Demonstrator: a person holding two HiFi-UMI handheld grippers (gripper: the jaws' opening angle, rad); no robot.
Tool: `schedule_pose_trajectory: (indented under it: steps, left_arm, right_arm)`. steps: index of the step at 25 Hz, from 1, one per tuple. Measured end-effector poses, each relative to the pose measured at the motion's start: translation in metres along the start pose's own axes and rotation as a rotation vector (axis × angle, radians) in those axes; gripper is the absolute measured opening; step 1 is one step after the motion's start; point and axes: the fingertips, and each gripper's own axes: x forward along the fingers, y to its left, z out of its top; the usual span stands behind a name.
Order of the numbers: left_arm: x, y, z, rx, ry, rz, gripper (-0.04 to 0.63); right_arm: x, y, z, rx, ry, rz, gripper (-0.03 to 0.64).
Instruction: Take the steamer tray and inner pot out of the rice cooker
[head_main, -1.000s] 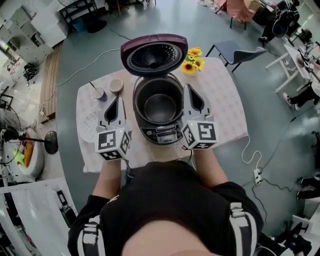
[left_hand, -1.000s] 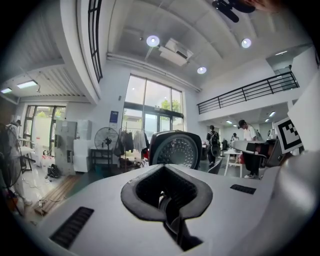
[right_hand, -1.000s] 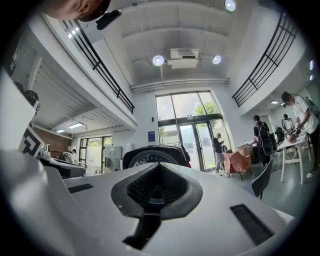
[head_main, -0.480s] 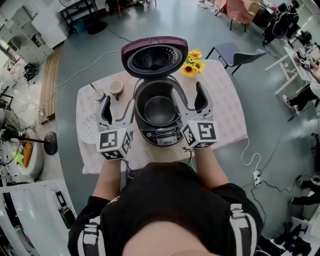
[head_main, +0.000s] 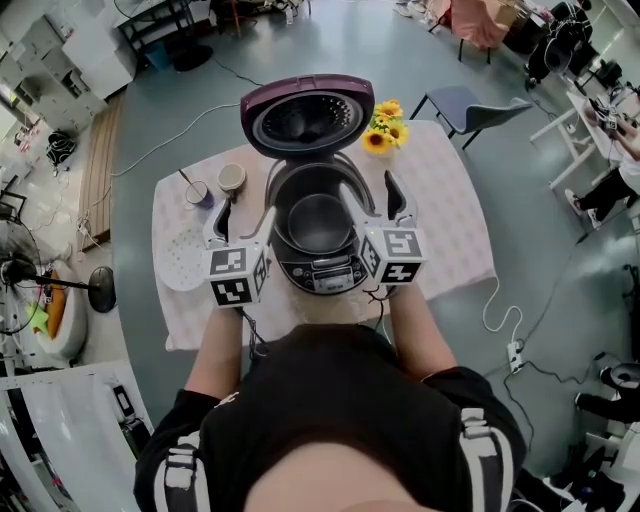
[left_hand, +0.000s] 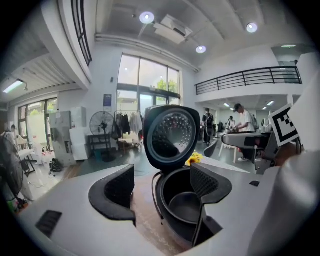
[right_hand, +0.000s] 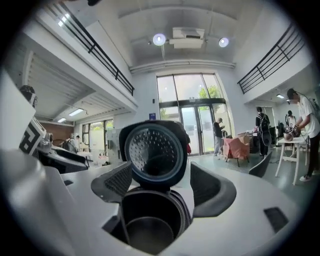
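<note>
**Cooker** (head_main: 318, 272): stands at the middle of the table (head_main: 455, 225), with its panel toward the near edge and its mouth facing up.

**Lid** (head_main: 308, 115): stands open on the far hinge, its inner face turned toward the near side.

**Pot** (head_main: 320, 222): sits upright inside the cooker, long axis vertical and open end up.

**Steamer tray** (head_main: 180, 262): lies flat on the table to the left, clear of the cooker and just beside the left gripper.

**Left gripper** (head_main: 245, 212): is released, its jaws having just been opening wide. They straddle the cooker's left rim, one finger outside and one over the opening, and no pad presses on it.

**Right gripper** (head_main: 368, 195): is likewise released, its jaws having just been opening. They straddle the right rim without gripping it.

Both grippers point toward the far side.

**Other items:** two cups (head_main: 232, 177) stand at the far left of the table, and sunflowers (head_main: 385, 122) stand just right of the lid.
</note>
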Motion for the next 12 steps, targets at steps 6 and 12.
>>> schedule_pose_trajectory:
  steps: [6, 12]
  left_arm:
    - [0.034, -0.004, -0.056, -0.065, 0.269, -0.02, 0.333]
    - [0.05, -0.006, -0.077, -0.122, 0.37, -0.07, 0.331]
  right_arm:
    - [0.021, -0.011, -0.07, 0.001, 0.337, 0.019, 0.339]
    - [0.031, -0.019, -0.101, 0.082, 0.472, 0.074, 0.337]
